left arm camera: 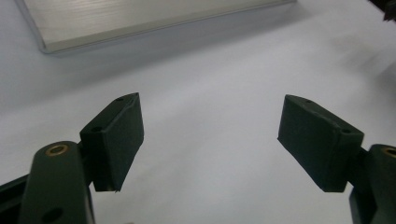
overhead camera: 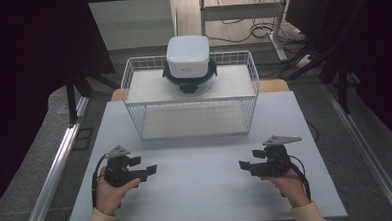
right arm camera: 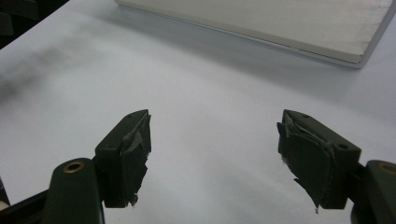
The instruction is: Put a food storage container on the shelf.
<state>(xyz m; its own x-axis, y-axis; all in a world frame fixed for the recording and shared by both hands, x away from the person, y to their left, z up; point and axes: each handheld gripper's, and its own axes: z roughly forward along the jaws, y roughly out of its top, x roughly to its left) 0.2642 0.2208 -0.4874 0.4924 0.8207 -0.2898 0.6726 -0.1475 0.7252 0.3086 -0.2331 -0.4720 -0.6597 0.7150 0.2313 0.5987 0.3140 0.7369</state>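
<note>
Your left hand-held gripper (overhead camera: 147, 173) and right hand-held gripper (overhead camera: 247, 166) both gape wide, empty, over the worktop (overhead camera: 202, 190), near the basket (overhead camera: 191, 98).

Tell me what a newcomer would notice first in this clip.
The white container with its dark clip-on lid underneath stands out, sitting upside down on top of the wire rack at the far middle of the table. Nearer the person, the left tool and right tool rest on the table, both open and empty, pointing at each other.
</note>
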